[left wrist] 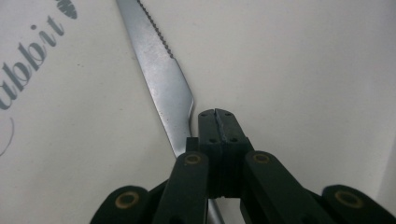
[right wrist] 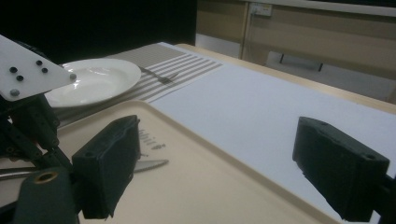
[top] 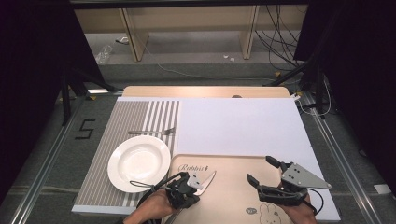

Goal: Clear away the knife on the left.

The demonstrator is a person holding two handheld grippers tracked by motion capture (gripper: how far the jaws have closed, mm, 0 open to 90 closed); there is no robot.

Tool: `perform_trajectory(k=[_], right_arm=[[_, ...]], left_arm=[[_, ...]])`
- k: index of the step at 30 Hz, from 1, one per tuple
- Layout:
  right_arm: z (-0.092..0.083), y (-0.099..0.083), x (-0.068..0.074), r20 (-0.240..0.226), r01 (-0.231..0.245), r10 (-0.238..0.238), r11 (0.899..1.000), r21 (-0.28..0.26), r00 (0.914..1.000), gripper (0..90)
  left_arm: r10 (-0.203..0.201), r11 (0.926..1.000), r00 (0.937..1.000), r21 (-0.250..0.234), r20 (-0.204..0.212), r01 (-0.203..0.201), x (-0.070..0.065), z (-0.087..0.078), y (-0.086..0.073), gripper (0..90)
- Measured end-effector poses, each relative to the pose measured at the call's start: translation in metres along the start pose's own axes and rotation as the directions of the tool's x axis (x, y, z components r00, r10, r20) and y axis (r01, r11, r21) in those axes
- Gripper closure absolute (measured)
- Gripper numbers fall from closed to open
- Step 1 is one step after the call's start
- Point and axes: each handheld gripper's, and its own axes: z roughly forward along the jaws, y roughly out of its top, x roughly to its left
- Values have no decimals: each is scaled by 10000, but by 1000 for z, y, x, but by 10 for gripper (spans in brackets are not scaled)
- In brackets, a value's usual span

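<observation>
The thin, stiff, slippery serrated steel table knife (left wrist: 161, 70) lay flat on the beige tray (top: 229, 186), its handle best pinched edgewise, beside the closed left tool (left wrist: 217, 113) (right tool (right wrist: 224, 163) spread, empty).

Left gripper (top: 198, 184) low, jaws pressed together; right gripper (top: 263, 170) raised, jaws spread wide, both hand-held.

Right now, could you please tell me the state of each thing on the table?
Knife: lying flat on the tray, beside the left tongs' tips.
Left tongs: shut, nothing between them.
Right tongs: open, empty, above the tray.
Tray: flat on the table.
Plate: empty, on the striped mat.
Fork: lying on the mat beyond the plate.
</observation>
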Motion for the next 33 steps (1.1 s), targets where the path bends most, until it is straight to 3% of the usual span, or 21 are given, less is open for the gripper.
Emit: perform_trajectory(k=[33], right_arm=[[-1, 0, 0, -45, -6, 6, 10000, -19, 10000, 158]], left_arm=[[-721, 9973, 9967, 84, -378, 725, 23, -9, -11, 893]])
